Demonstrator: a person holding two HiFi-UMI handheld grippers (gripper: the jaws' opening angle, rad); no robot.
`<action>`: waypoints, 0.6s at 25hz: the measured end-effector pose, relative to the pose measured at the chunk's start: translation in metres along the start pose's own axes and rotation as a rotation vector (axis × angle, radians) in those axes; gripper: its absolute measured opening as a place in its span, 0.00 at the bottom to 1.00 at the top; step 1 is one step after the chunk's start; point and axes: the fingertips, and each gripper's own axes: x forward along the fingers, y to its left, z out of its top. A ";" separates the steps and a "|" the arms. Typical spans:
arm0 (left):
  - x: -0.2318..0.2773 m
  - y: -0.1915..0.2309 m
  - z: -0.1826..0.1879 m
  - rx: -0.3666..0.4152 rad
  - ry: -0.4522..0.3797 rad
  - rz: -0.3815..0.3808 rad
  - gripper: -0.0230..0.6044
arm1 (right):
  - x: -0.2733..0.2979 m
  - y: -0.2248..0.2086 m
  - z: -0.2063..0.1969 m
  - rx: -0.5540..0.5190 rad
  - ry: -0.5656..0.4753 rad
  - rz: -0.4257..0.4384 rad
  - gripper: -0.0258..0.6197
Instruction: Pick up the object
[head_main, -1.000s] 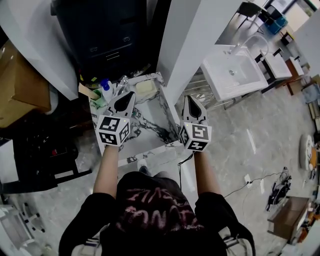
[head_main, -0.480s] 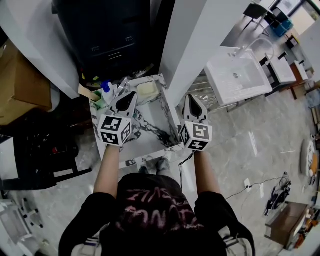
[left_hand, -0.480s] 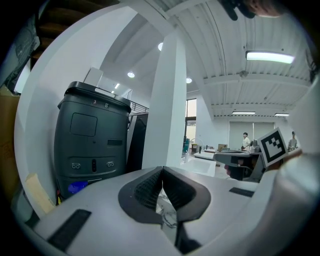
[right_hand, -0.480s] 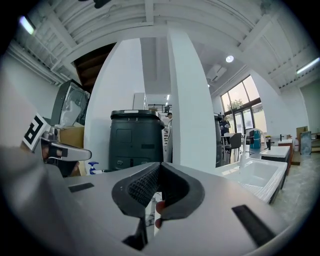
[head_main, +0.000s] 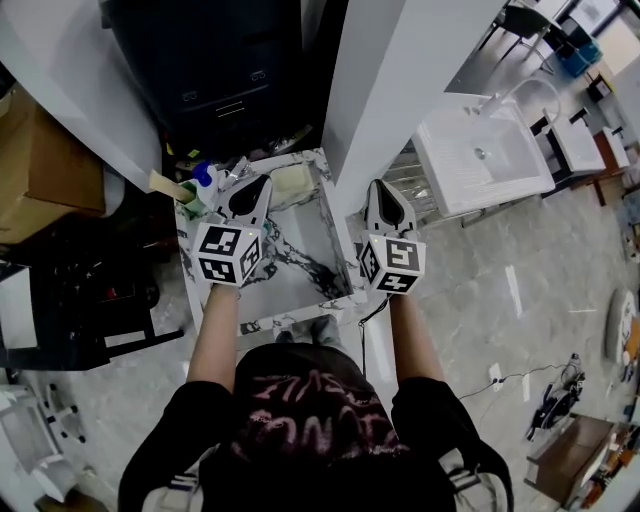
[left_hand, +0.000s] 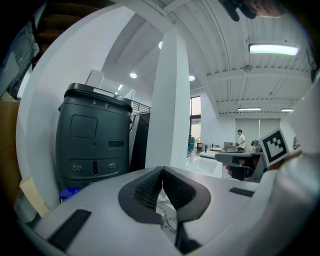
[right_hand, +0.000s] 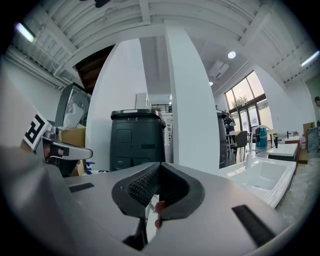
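Which item is the object cannot be told: a blue-capped bottle (head_main: 205, 177) and a pale block (head_main: 291, 181) are seen at the marble table's (head_main: 300, 245) far end, upper centre-left. The left gripper (head_main: 258, 186) is held between them, the right gripper (head_main: 380, 190) past the table's right edge. Both are closed and empty.

Our head camera looks steeply down from above on the bench (head_main: 305, 235), left tool (head_main: 258, 186) and right tool (head_main: 379, 190). Each tool's camera rides close behind its jaws, facing nearly level. All three views share the dark bin (head_main: 215, 60) and white pillar (head_main: 400, 80).
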 end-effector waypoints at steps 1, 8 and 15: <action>0.004 -0.001 0.000 0.000 0.001 0.001 0.06 | 0.002 -0.003 -0.001 0.000 0.002 0.002 0.06; 0.026 -0.003 -0.010 -0.012 0.024 0.013 0.06 | 0.017 -0.016 -0.015 0.003 0.033 0.020 0.06; 0.042 -0.003 -0.025 -0.033 0.058 0.031 0.06 | 0.030 -0.023 -0.029 0.009 0.063 0.042 0.06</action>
